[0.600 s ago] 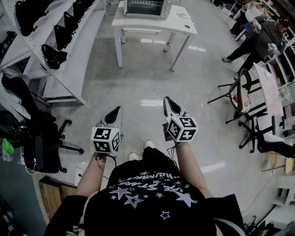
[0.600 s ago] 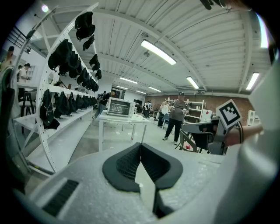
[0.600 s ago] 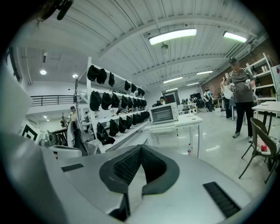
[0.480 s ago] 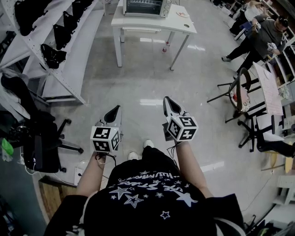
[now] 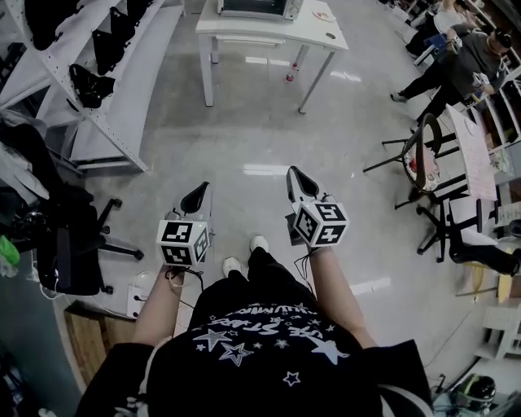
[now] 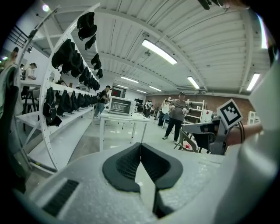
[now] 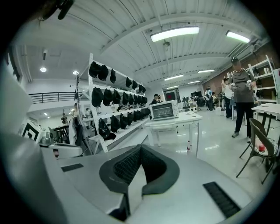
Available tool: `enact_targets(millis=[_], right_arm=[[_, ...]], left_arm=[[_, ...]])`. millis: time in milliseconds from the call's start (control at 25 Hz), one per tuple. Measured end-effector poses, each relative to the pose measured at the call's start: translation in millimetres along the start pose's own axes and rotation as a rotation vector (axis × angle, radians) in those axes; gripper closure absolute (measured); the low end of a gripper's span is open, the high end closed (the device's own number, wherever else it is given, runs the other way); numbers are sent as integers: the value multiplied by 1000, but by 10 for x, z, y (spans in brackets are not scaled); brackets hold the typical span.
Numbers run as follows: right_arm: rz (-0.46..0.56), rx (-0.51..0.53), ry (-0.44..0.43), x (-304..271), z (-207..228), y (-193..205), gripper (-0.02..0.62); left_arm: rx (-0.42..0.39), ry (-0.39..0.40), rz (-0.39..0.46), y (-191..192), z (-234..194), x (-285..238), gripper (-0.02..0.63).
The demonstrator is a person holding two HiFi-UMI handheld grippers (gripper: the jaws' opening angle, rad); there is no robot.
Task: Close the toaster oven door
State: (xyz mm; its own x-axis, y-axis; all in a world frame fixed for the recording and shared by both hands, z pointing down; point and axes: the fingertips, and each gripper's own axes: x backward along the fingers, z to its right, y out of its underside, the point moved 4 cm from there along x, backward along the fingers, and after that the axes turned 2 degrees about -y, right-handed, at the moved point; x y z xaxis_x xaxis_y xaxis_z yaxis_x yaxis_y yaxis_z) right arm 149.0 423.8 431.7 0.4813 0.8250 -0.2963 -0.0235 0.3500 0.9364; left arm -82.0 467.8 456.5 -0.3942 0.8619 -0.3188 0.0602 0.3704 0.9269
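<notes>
Toaster oven (image 5: 254, 7) sits on the white table (image 5: 269, 31) at the far end of the floor, well apart from both grippers. Head view clips it at the frame top. Right gripper view shows its front: door looks flush, inside unreadable. Rack (image 5: 114, 122) left of the table holds dark items (image 5: 85, 83) on its shelves. Left gripper (image 5: 195, 195): jaws pressed together, nothing between them. Right gripper (image 5: 296, 181): same, pressed together, empty. Only the head view shows the person's shoes (image 5: 244, 256). Left gripper view catches the right gripper from the side.
</notes>
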Motion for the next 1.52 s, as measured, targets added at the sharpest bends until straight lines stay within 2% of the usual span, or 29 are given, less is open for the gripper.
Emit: enact_targets(millis=[320,360,400,600,720,1040,1520], right_arm=[[67,-19,-3,39,-69,-50,591],[71,-30,-16,27,-65,-65,550],[74,-37,-29,6,-60,-82,467],[70,-48,-34,-204,36,-160,376],[71,-56,-36,-400,133,-208,344],[58,-102,-53,-1113,556,-360,311],[46,-161,-75,-2303,1624,-872,310]], left_arm=[[-9,3,17,19,-50,100,586],[-5,1,21,0,-59,100,586],[-4,-2,24,-20,-70,95,584],[-4,-27,36,-112,-165,25,586],[-3,-37,38,-156,-224,-65,584],[-11,-91,15,-374,-522,-669,584],[-44,-138,0,-1014,-757,-2090,584]])
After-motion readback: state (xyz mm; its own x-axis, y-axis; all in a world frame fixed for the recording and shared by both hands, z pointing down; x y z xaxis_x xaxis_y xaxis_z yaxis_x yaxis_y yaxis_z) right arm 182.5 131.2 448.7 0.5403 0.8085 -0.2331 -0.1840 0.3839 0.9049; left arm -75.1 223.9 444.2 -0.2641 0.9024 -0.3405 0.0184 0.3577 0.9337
